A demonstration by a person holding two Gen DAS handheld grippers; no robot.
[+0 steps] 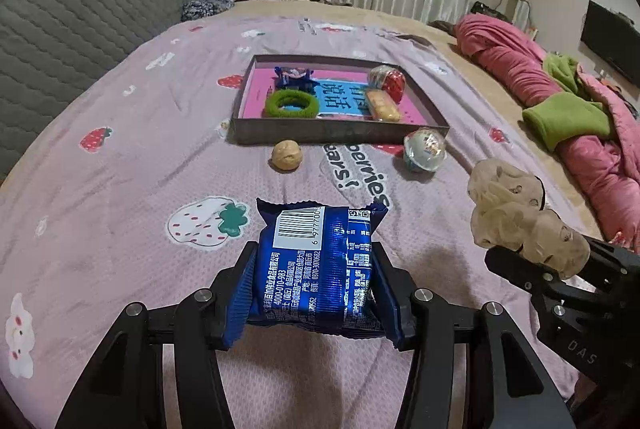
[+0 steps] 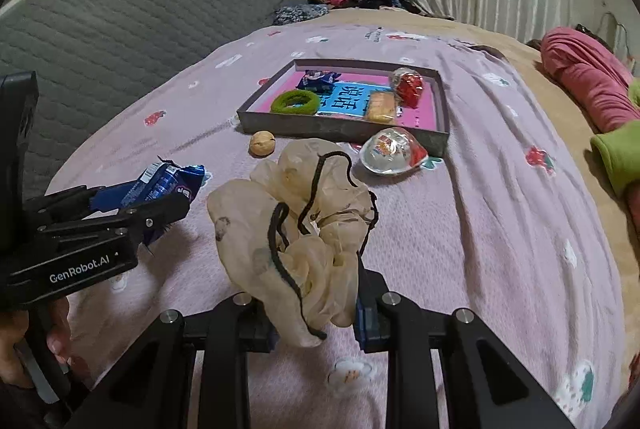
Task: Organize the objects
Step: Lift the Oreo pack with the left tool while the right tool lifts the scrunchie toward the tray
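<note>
My left gripper (image 1: 316, 269) is shut on a blue snack packet (image 1: 320, 261) and holds it above the bedsheet; the packet also shows in the right wrist view (image 2: 160, 183). My right gripper (image 2: 316, 313) is shut on a beige scrunchie (image 2: 296, 225) with a black cord; the scrunchie also shows in the left wrist view (image 1: 520, 217). Ahead lies a grey tray (image 1: 340, 137) with a pink floor, holding a green ring (image 1: 291, 104), a blue packet (image 1: 292, 75), a biscuit pack (image 1: 384, 105) and a red-and-clear ball (image 1: 387, 81).
A walnut (image 1: 286, 156) and a clear capsule toy (image 1: 424, 149) lie on the sheet just in front of the tray. A grey sofa cushion (image 1: 88, 9) is at the left. Pink and green bedding (image 1: 568, 109) is piled at the right.
</note>
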